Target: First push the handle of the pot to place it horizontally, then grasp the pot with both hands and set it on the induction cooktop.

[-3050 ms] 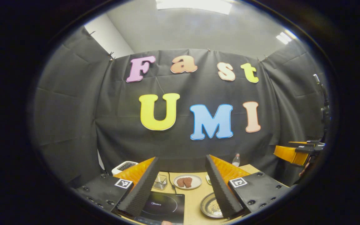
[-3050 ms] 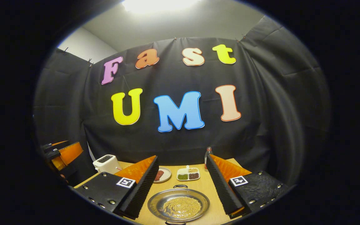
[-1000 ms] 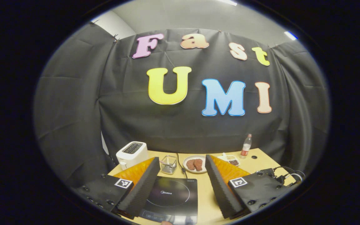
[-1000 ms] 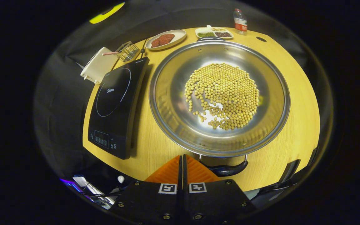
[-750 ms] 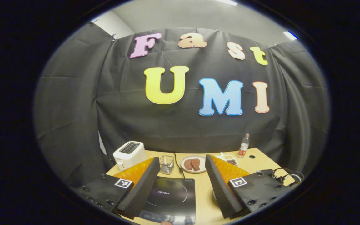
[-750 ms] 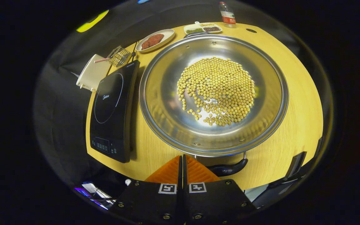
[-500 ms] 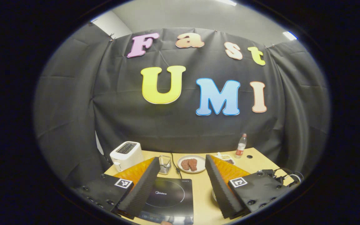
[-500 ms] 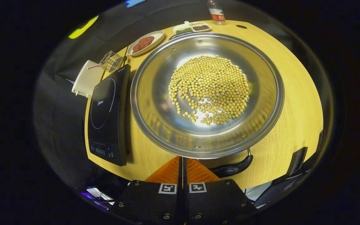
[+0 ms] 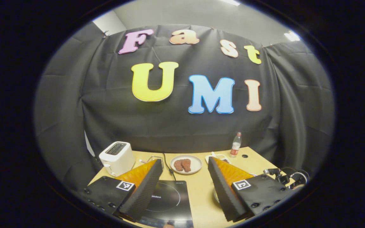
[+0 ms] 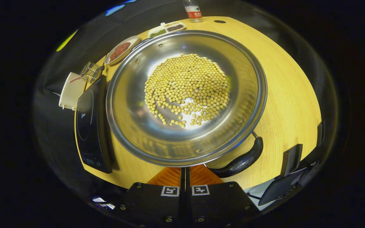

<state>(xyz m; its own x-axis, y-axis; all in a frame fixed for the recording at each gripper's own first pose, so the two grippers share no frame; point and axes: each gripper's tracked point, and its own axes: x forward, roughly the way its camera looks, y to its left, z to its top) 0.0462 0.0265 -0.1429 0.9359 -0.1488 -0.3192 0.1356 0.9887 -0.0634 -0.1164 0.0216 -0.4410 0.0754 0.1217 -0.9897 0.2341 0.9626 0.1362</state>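
The pot (image 10: 128,104) is a wide steel pan holding a heap of soybeans (image 10: 187,88), and it takes up the middle of the right gripper view. Its near black handle (image 10: 242,160) points to the lower right at a slant. My right gripper (image 10: 184,172) is shut with nothing in it. Its orange fingers meet at the pot's near rim, just left of that handle's root. The black induction cooktop (image 10: 90,126) lies left of the pot. In the left gripper view my left gripper (image 9: 185,177) hangs open above the cooktop (image 9: 169,198).
A white toaster (image 9: 116,156), a plate of meat (image 9: 185,164) and a bottle (image 9: 235,145) stand along the back of the wooden table (image 9: 201,190). A wire basket (image 10: 90,72) and a divided dish of beans (image 10: 166,28) sit behind the pot. The table's near edge is just under my right gripper.
The pot has turned under my shut right gripper: its near handle swung from straight ahead off to the right. The left gripper's view drifted slightly, with the table sliding left.
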